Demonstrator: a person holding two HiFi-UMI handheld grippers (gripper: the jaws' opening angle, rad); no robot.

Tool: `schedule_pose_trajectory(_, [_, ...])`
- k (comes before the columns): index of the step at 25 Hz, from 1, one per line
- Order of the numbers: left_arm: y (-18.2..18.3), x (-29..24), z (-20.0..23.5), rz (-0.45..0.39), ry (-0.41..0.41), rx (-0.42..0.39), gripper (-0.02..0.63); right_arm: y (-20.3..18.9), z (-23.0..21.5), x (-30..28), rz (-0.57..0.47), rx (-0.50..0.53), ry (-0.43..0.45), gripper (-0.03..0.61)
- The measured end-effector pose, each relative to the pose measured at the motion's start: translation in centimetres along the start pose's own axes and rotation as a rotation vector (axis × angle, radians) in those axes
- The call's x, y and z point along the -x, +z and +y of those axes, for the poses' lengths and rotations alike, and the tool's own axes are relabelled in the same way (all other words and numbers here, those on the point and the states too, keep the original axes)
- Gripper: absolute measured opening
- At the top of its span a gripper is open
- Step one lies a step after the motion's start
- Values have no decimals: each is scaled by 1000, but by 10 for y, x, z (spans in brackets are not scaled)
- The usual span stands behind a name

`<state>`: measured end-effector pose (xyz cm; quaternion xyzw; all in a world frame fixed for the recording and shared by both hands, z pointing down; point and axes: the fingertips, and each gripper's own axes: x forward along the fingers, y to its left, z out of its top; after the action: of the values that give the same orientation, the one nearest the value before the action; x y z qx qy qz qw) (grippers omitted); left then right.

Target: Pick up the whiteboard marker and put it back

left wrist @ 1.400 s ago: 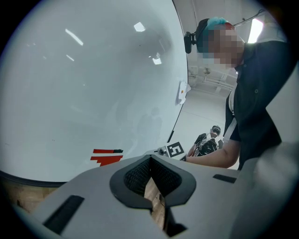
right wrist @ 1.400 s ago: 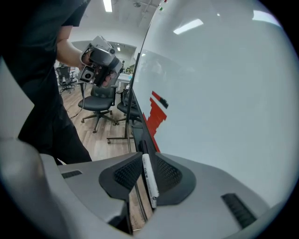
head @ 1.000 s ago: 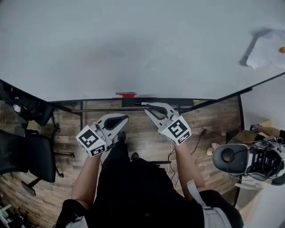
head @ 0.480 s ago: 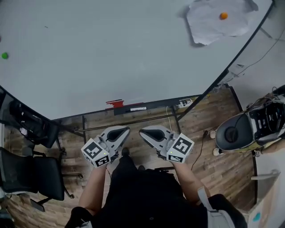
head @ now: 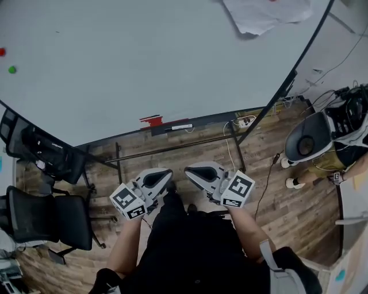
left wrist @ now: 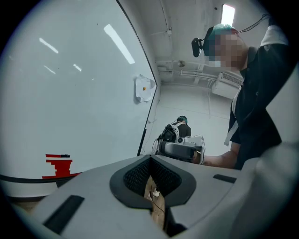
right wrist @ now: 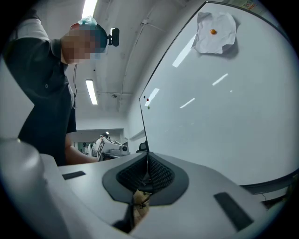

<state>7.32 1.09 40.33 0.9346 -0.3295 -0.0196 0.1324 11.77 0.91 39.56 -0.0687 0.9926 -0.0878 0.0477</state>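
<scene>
The whiteboard marker, slim and black-and-white, lies on the dark tray under the whiteboard, beside a red eraser. Both grippers hang well below the tray, close to my body and apart from the marker. My left gripper is shut with nothing in it, and so is my right gripper. In the left gripper view the jaws meet, with the red eraser at far left. In the right gripper view the shut jaws point along the board.
A crumpled paper is pinned at the board's upper right. Red and green magnets sit at its left edge. Black office chairs stand at the left. Another person with gear is at the right; cables lie on the wooden floor.
My right gripper was up at the tray beside the marker a second ago. Both grippers have since drawn back toward my body, and the view has swung left.
</scene>
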Motion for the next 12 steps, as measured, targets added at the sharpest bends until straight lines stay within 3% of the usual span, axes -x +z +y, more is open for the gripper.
schedule_pose_trajectory(12, [-2, 2, -18, 8, -14, -11, 11, 2, 5, 2, 7, 7, 8, 23])
